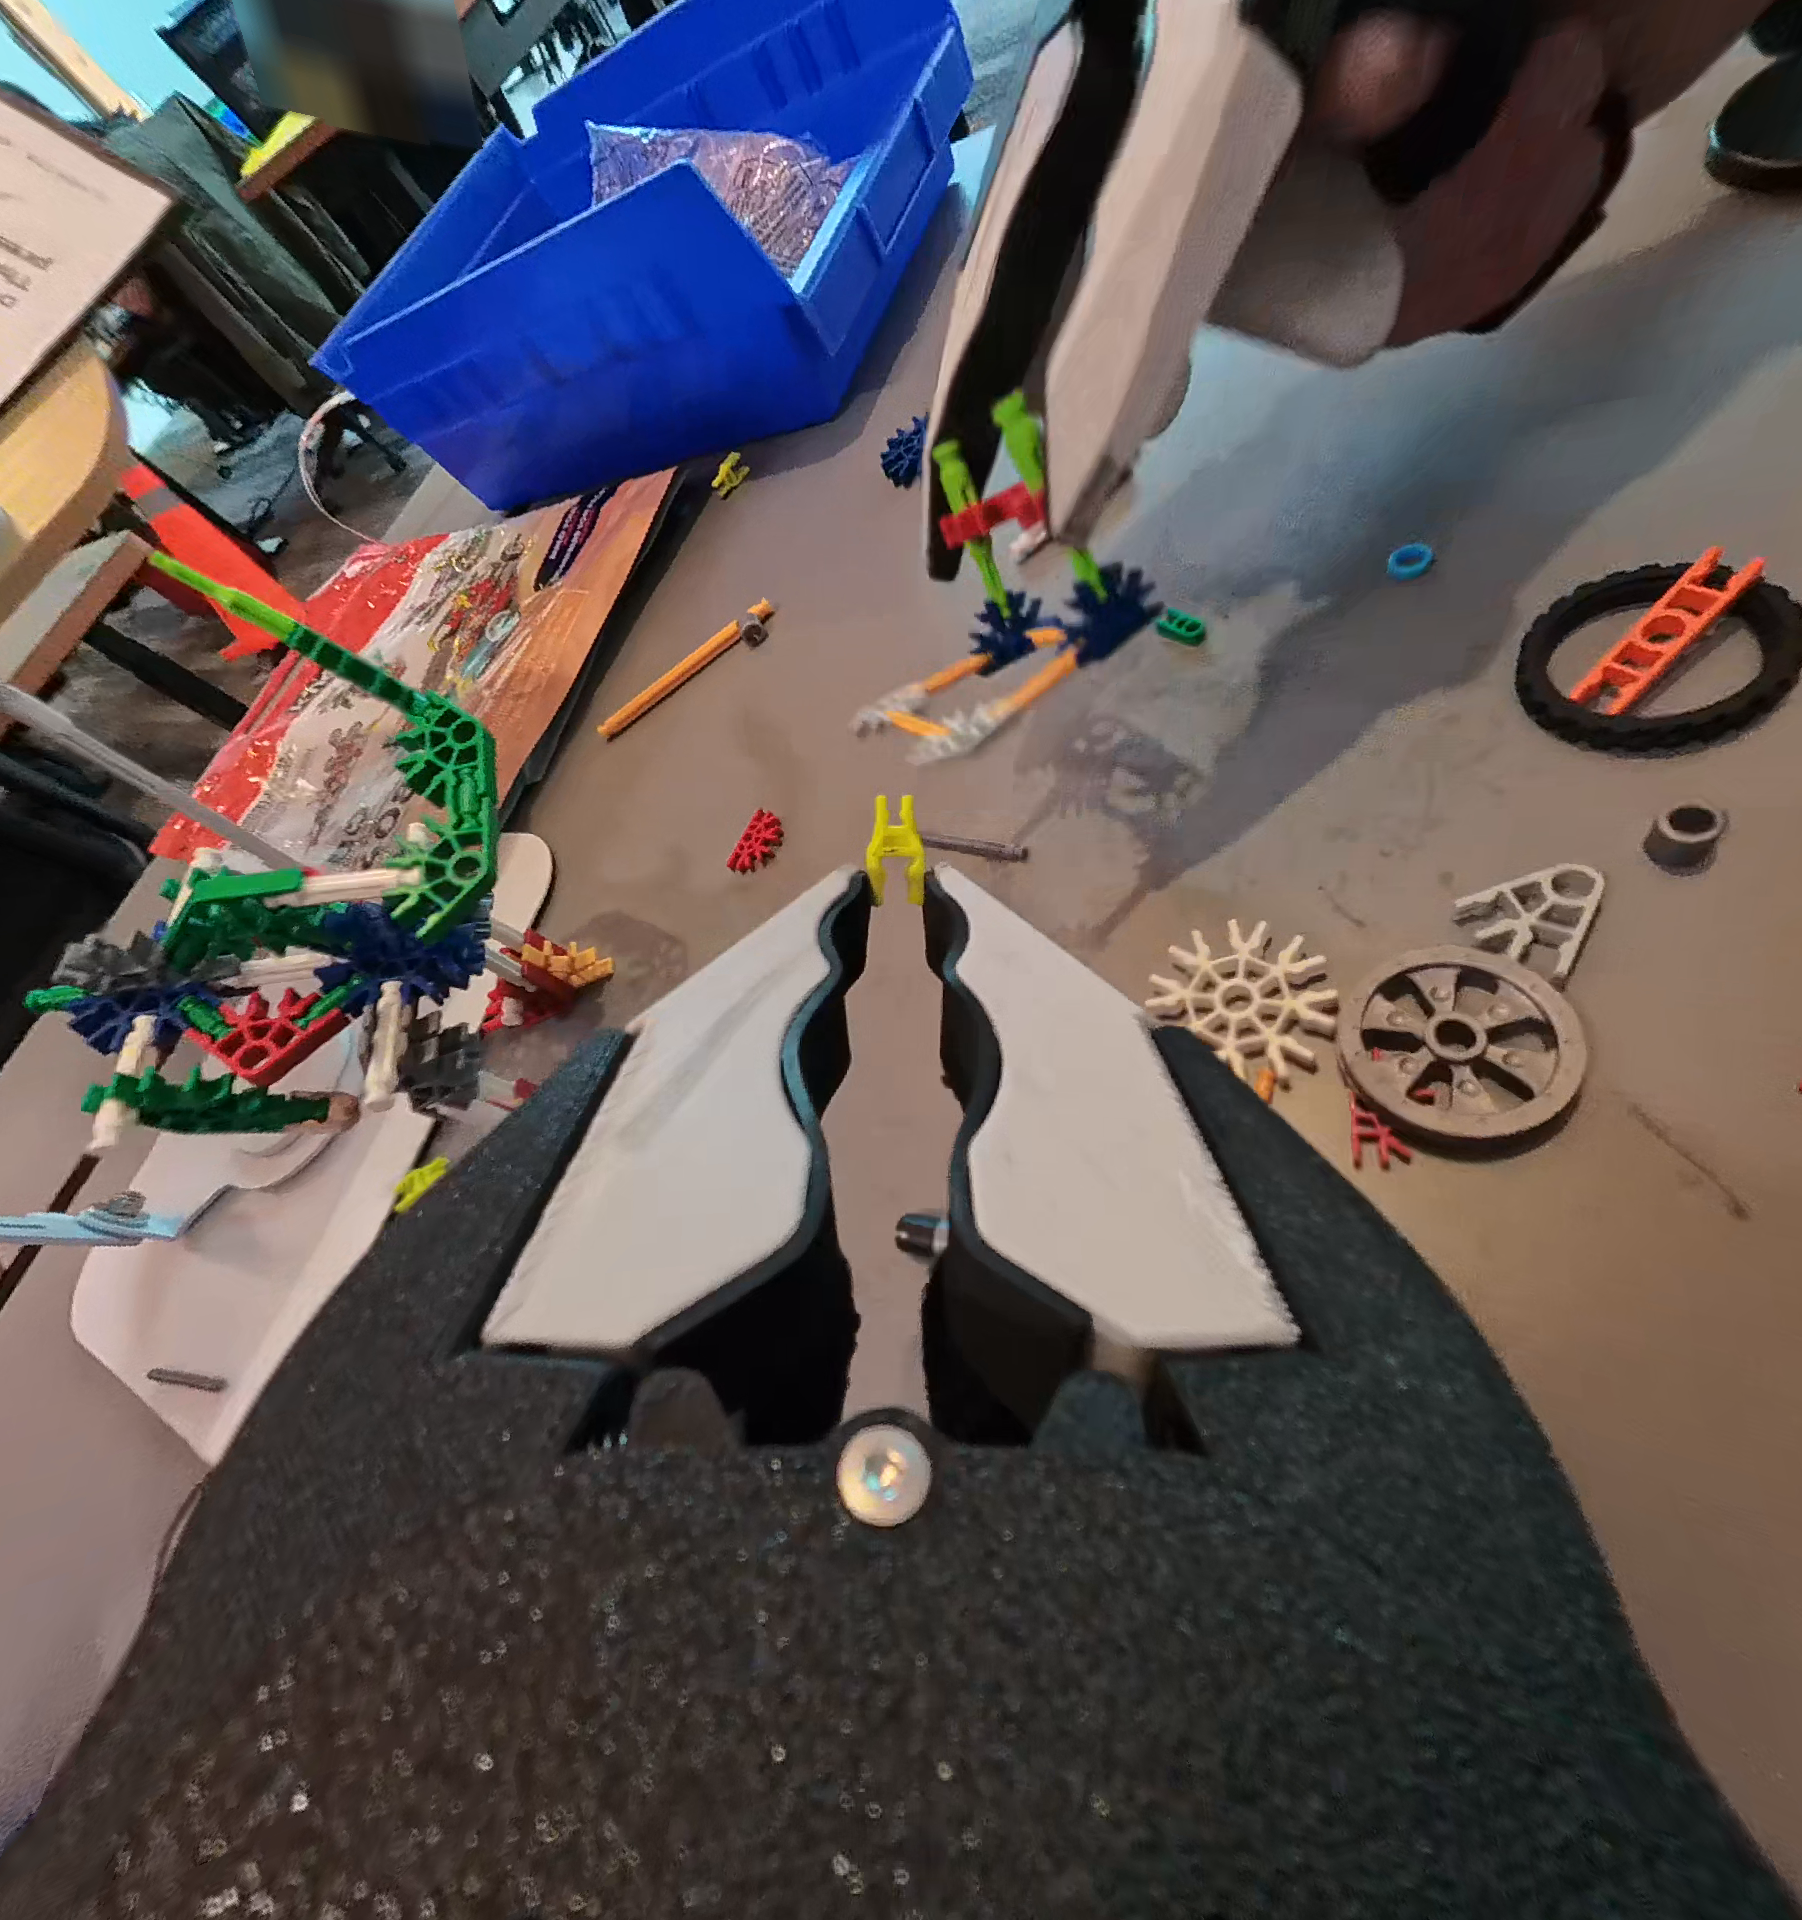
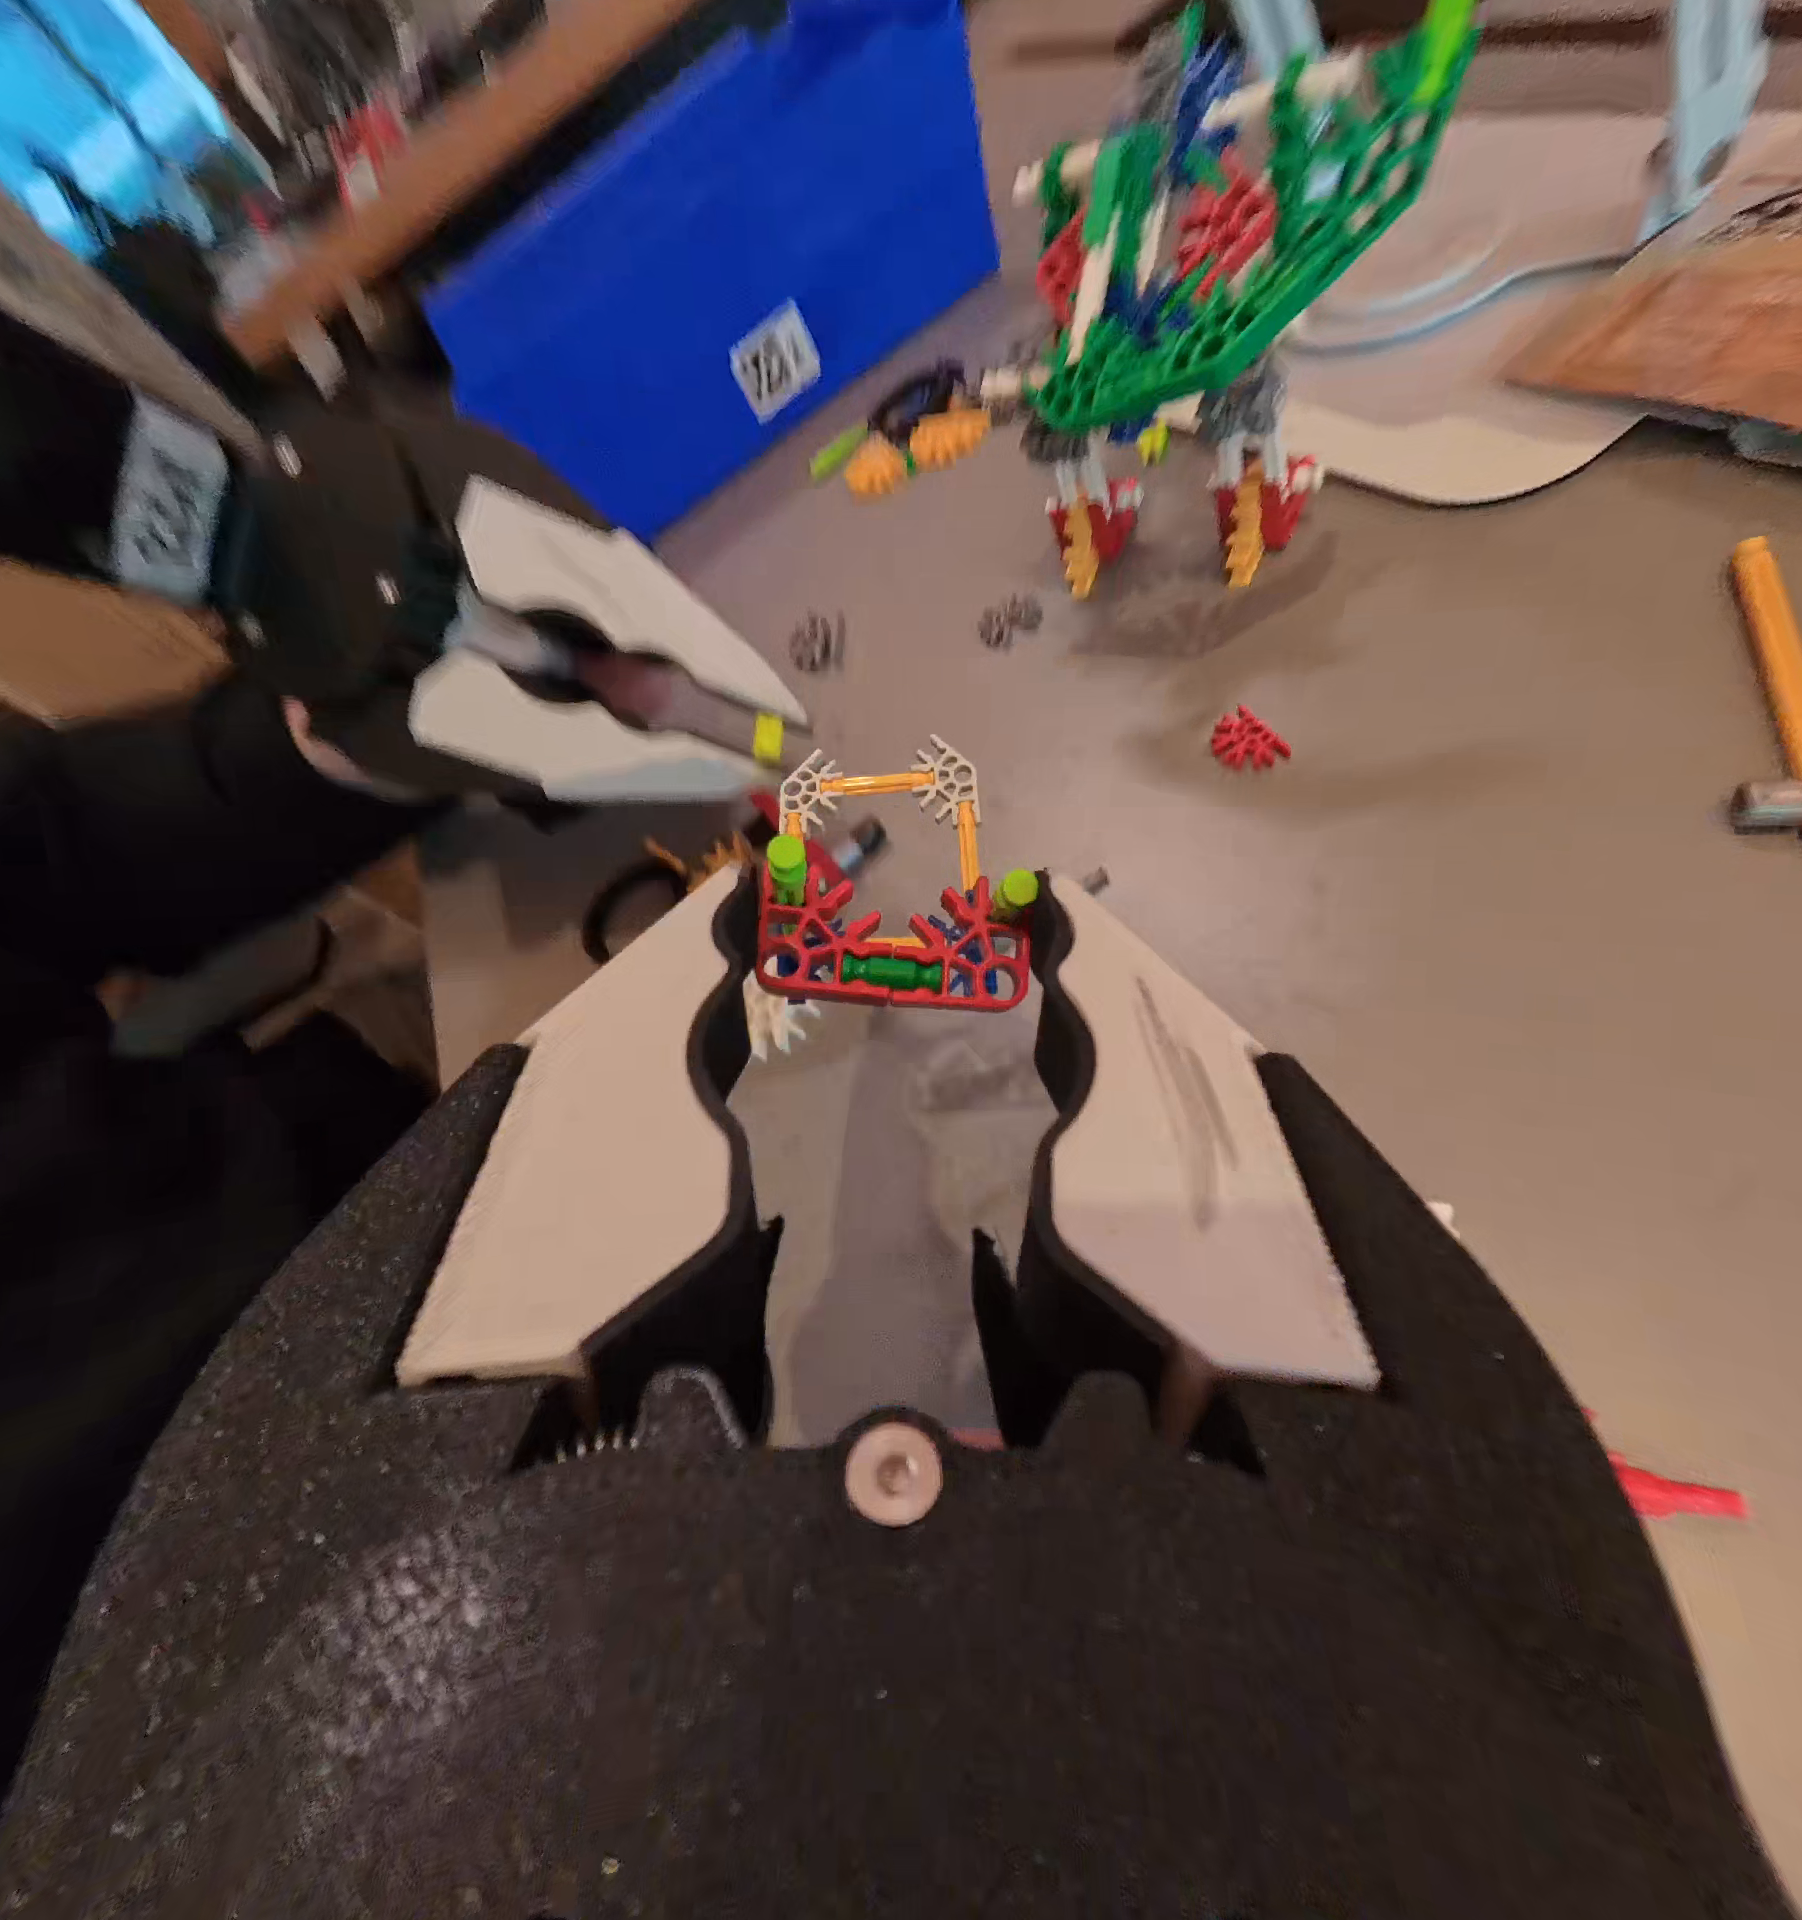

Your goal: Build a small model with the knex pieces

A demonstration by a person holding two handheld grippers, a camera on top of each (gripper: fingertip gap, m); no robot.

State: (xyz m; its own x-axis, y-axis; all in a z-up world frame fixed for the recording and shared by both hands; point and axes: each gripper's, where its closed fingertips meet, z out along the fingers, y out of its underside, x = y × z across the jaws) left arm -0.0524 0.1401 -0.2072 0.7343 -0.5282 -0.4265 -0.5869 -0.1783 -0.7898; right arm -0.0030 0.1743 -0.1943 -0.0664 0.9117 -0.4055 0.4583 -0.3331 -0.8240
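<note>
Left wrist view | left tongs (image 1: 895, 883) pinch yellow clip (image 1: 895, 847) | right tongs (image 2: 892, 935) grip red-green frame (image 2: 892, 961)

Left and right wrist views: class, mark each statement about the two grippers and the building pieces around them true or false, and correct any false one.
1. The left gripper pinches a small yellow clip at its fingertips. True.
2. The right gripper is empty. False: it is shut on a small assembly of red connectors, green rods and orange rods.
3. A black tyre with an orange ladder-like piece across it lies on the table. True.
4. The blue bin is red. False: it is blue.
5. The grey spoked wheel sits mounted on the tall green model. False: it lies loose on the table, beside a white snowflake connector.
</note>
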